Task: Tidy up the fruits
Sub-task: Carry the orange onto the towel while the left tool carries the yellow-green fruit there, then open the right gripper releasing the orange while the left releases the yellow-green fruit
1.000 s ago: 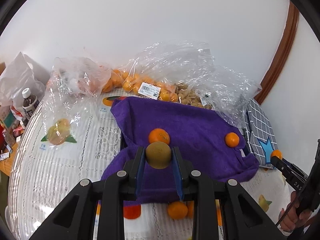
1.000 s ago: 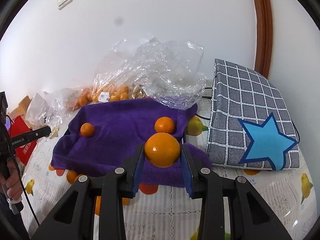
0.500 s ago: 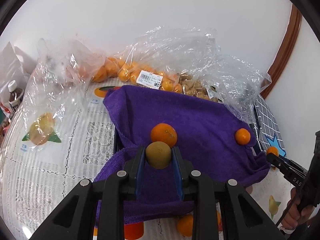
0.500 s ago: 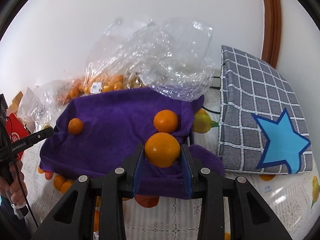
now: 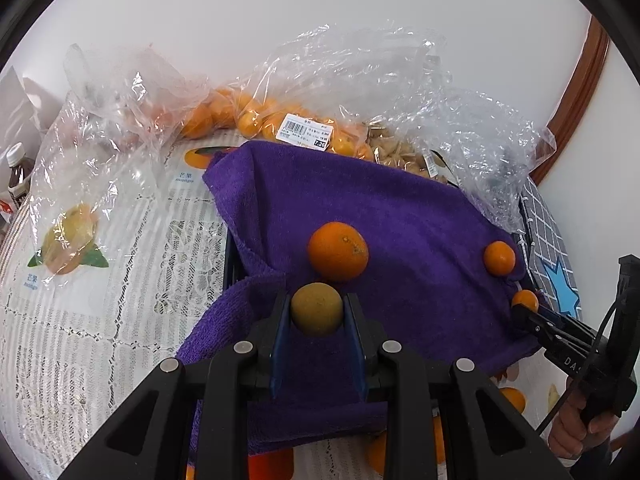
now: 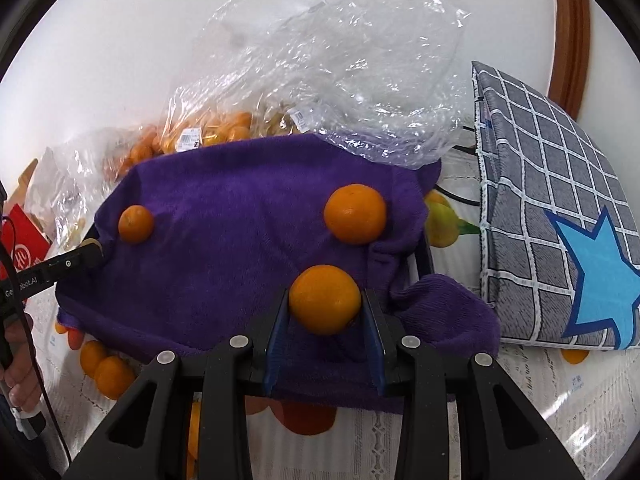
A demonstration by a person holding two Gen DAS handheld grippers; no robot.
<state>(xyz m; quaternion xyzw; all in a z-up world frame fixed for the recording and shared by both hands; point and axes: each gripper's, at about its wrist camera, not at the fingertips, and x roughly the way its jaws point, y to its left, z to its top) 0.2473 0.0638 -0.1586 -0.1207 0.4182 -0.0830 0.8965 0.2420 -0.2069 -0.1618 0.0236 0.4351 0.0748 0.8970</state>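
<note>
Towel (image 5: 400, 216) lies just below both loads: my left gripper (image 5: 317, 310) clamps a brownish fruit (image 5: 316, 308), right gripper (image 6: 325, 300) an orange (image 6: 325, 298).

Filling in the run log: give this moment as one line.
left gripper: shut on brown fruit | right gripper: shut on orange | both over purple towel | two oranges loose on towel

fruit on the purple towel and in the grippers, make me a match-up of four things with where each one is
Things:
1. brownish-green fruit
2. large orange
3. price-labelled bag of small oranges
4. grey checked cushion

Places:
A. behind the purple towel, by the wall
B. in the right gripper
C. right of the towel
D. in the left gripper

Pairs: 1-D, 2-B, 3-A, 4-C
</note>
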